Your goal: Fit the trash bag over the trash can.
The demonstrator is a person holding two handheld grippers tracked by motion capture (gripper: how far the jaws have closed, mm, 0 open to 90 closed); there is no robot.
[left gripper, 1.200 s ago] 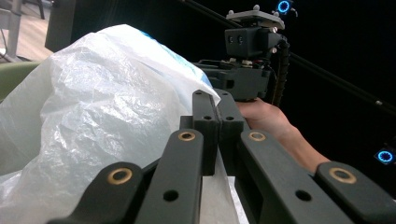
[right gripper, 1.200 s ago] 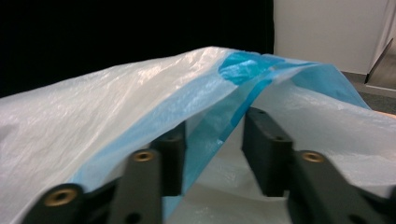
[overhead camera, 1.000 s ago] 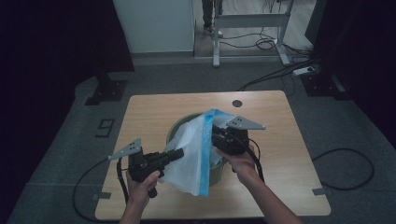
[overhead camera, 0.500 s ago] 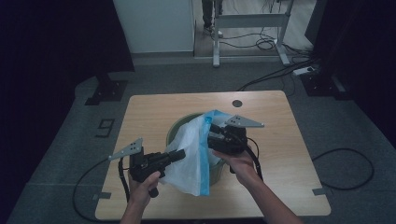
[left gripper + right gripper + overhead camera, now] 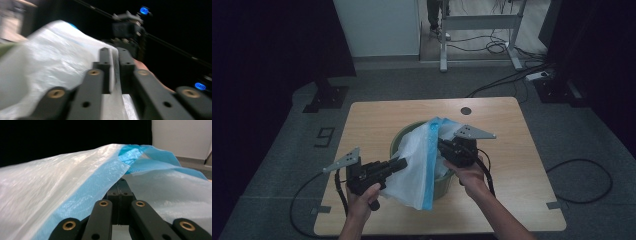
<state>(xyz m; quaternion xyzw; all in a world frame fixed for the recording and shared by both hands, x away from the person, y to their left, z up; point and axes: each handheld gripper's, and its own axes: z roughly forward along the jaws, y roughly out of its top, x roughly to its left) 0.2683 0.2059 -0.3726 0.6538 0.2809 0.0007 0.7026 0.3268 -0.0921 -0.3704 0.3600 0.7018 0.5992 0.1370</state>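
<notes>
With both claws, left (image 5: 401,163) and right (image 5: 443,145), pinched on the bag (image 5: 417,165), draw its mouth evenly over the bin's (image 5: 398,141) 12 o'clock rim.

White plastic bag (image 5: 414,167) with blue edge band, green bin (image 5: 441,181), tan table (image 5: 517,165).

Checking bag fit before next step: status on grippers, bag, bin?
Left gripper pinching the plastic bag, jaws just easing. Right gripper just closed on bag's blue edge. Bag half over green bin, not seated. Nothing obstructing.
</notes>
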